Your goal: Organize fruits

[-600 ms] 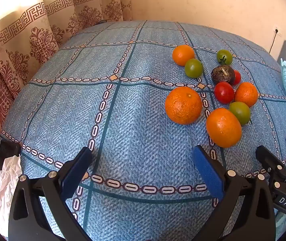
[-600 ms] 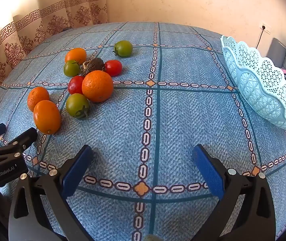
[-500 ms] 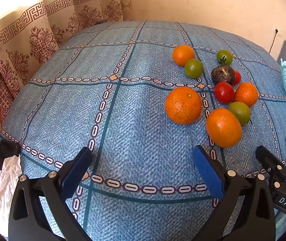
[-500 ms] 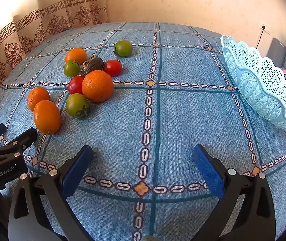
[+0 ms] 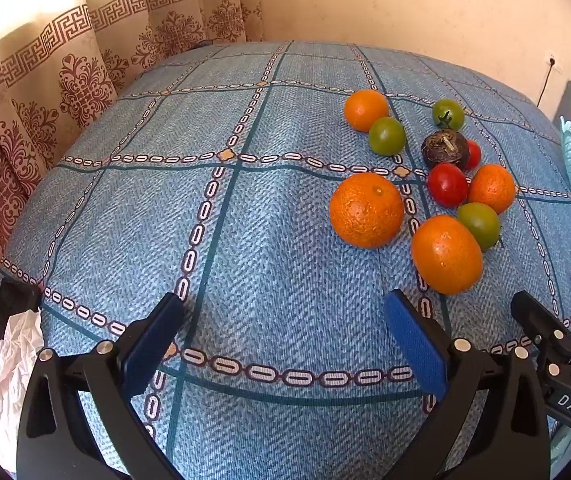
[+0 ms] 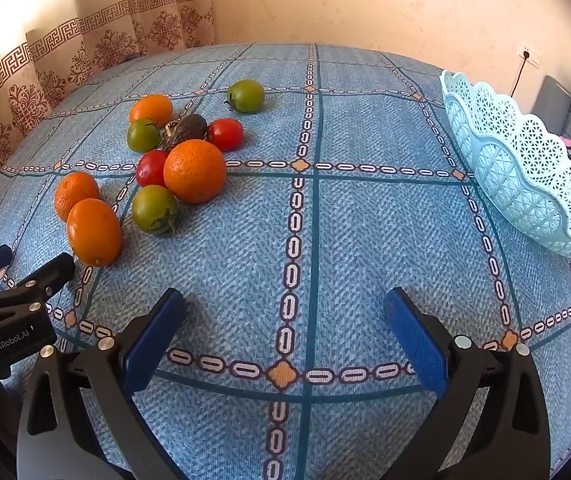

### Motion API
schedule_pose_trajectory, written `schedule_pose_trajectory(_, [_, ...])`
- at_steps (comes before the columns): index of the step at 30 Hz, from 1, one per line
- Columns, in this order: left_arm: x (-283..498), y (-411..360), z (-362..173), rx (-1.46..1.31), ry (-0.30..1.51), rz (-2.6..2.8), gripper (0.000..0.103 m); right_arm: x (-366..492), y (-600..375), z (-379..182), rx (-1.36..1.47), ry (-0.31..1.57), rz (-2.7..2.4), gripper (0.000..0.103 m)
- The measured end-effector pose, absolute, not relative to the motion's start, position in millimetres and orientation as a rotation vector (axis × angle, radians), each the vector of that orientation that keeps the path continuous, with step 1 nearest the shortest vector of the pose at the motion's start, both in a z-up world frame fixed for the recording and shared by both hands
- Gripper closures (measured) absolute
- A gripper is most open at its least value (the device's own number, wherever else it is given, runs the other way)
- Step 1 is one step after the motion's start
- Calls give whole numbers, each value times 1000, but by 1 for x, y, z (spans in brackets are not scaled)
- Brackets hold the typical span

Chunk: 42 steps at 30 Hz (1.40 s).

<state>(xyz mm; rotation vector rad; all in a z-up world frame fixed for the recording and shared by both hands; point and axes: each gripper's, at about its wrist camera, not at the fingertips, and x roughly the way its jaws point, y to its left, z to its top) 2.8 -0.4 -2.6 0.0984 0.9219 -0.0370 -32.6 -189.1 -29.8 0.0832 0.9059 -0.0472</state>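
Note:
A cluster of fruit lies on the blue patterned tablecloth (image 5: 245,240): several oranges, with the largest (image 5: 366,210) and a nearer one (image 5: 446,254), red tomatoes (image 5: 447,185), green tomatoes (image 5: 386,135) and one dark brown fruit (image 5: 444,148). In the right wrist view the same cluster sits at the left, with the near orange (image 6: 94,231) and a green tomato (image 6: 154,209). A light blue lattice basket (image 6: 525,168) stands at the right, empty as far as I see. My left gripper (image 5: 285,332) is open and empty, short of the fruit. My right gripper (image 6: 285,330) is open and empty.
Patterned curtains (image 5: 45,92) hang along the left and far side. Crumpled white paper (image 5: 1,380) and a dark object lie at the table's left edge. The other gripper shows at the edge of each view (image 6: 9,316). A wall socket (image 6: 529,56) is on the far wall.

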Motion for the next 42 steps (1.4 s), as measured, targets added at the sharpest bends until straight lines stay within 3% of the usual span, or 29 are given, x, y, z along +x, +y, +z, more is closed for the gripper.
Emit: schedule_pose_trajectory(42, [0, -1, 2, 98, 919, -34, 5, -36, -188, -30, 85, 905, -51, 2])
